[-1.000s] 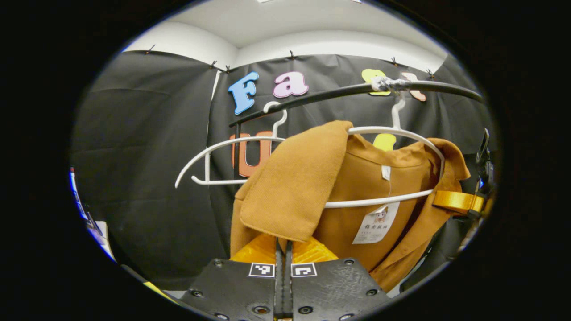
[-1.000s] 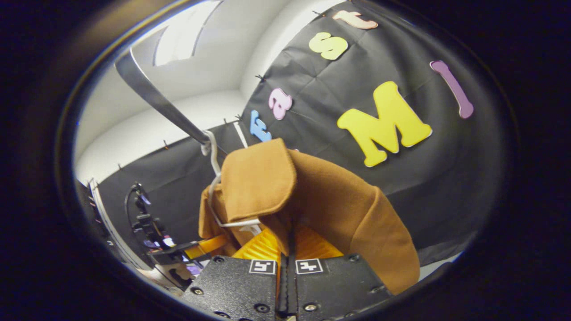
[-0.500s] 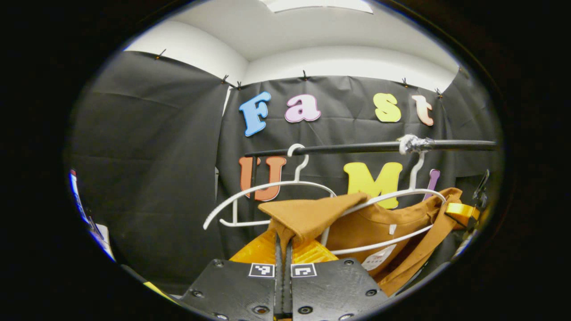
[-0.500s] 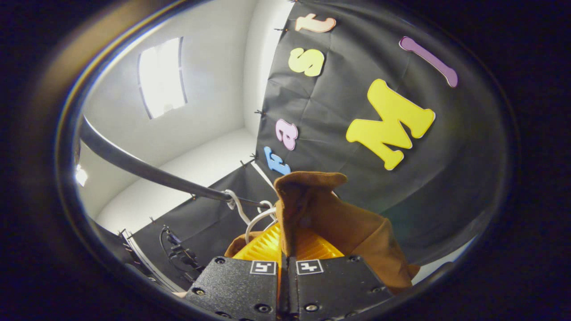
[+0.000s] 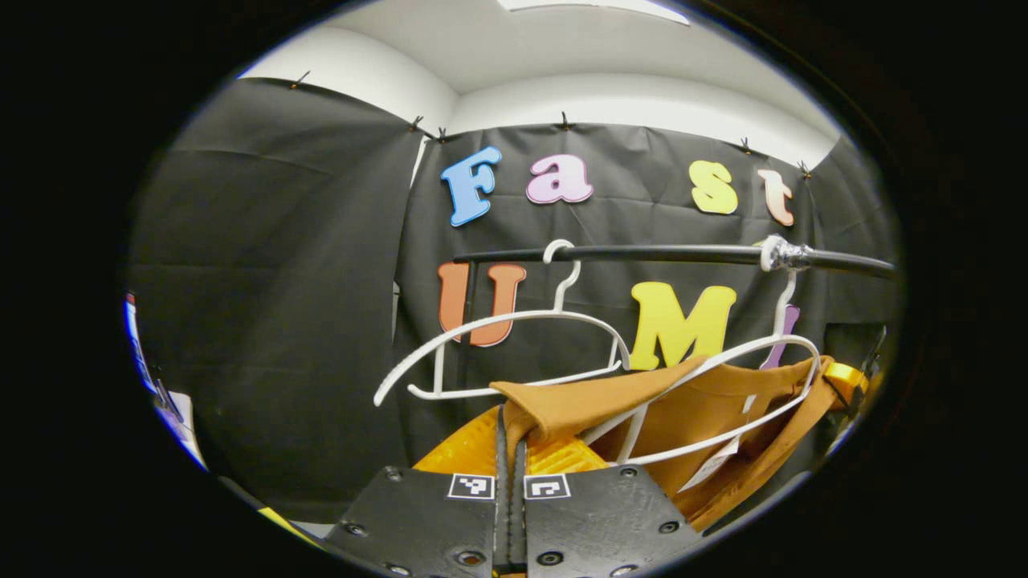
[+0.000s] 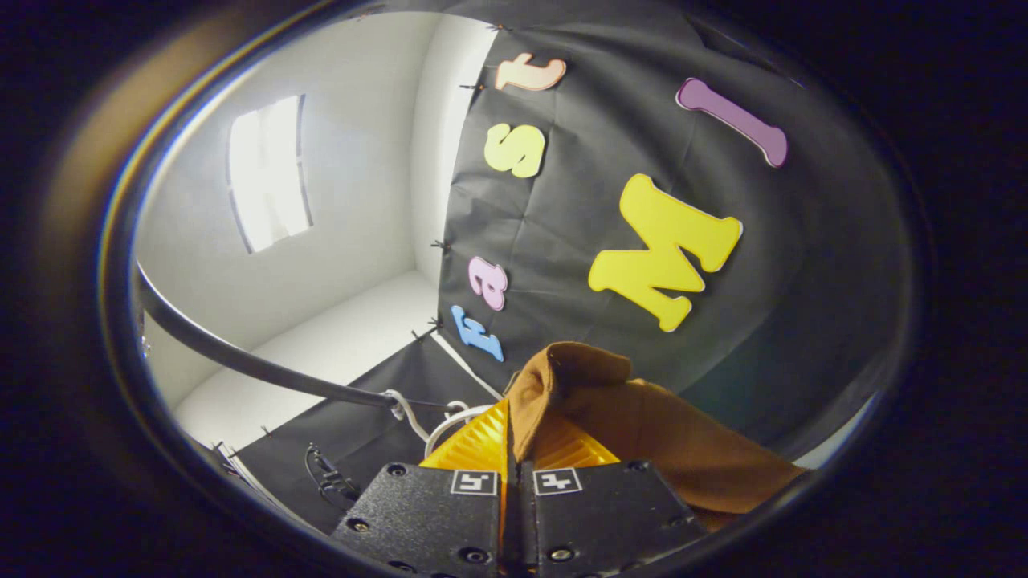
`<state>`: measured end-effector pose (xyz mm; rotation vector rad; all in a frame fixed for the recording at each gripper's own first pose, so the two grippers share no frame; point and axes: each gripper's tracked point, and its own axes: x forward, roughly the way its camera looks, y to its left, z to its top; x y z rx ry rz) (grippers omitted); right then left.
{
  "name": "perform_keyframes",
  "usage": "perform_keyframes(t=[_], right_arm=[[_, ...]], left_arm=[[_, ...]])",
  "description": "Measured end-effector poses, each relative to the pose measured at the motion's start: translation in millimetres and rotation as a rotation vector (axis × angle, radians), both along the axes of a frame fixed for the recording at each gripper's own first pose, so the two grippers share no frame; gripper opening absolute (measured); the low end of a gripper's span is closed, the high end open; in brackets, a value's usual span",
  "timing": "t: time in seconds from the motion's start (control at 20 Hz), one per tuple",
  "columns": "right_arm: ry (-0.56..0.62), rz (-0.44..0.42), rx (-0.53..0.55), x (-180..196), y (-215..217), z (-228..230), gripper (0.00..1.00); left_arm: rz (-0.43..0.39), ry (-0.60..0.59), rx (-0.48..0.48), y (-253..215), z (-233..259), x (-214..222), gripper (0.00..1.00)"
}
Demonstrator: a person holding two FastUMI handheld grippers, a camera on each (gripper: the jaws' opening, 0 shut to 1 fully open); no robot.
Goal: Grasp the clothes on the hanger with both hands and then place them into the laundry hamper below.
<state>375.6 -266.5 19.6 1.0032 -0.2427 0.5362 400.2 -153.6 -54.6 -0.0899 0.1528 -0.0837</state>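
The brown garment [image 5: 578,405] is pinched between the pressed-together fingers of our left gripper [image 5: 509,449] and our right gripper [image 6: 512,437]. Over the last second we pulled it lower, so it now drapes half off its white hanger [image 5: 723,401]; we judge it nearly free. The black rail [image 5: 666,254] and an empty hanger [image 5: 514,345] stand against the booth's dark cloth.

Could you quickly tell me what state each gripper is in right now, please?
Left gripper: closed, pinching a fold of the brown garment.
Right gripper: closed, gripping the same brown garment.
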Motion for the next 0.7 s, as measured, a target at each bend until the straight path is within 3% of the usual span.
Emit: perform_keyframes(t=[0.25,0.35,0.45,0.5,0.55,0.6,0.7], right_arm=[[0.026,-0.037,0.001,-0.5,-9.7,-11.5,0.03],[0.040,-0.051,0.002,0.4,-13.4,-18.6,0.03],[0.057,-0.058,0.000,-0.9,-14.6,-26.0,0.03],[0.076,-0.071,-0.015,1.5,-16.4,-33.5,0.03],[0.090,-0.070,-0.030,0.4,-14.5,-40.9,0.03],[0.100,-0.067,-0.029,-0.2,-12.9,-45.5,0.03],[0.123,-0.058,-0.044,-3.0,-6.6,-55.5,0.03]], left_arm=[[-0.018,0.033,-0.035,-4.3,-16.8,0.8,0.00],[-0.022,0.041,-0.057,-6.8,-20.7,-0.4,0.05],[-0.028,0.034,-0.058,-7.3,-21.2,-3.3,0.00],[-0.031,0.035,-0.061,-7.3,-22.7,-3.7,0.05],[-0.034,0.041,-0.066,-8.8,-26.0,-5.1,0.00],[-0.029,0.053,-0.068,-8.3,-30.7,-6.4,0.05],[-0.022,0.070,-0.070,-6.0,-39.1,-12.4,0.05]])
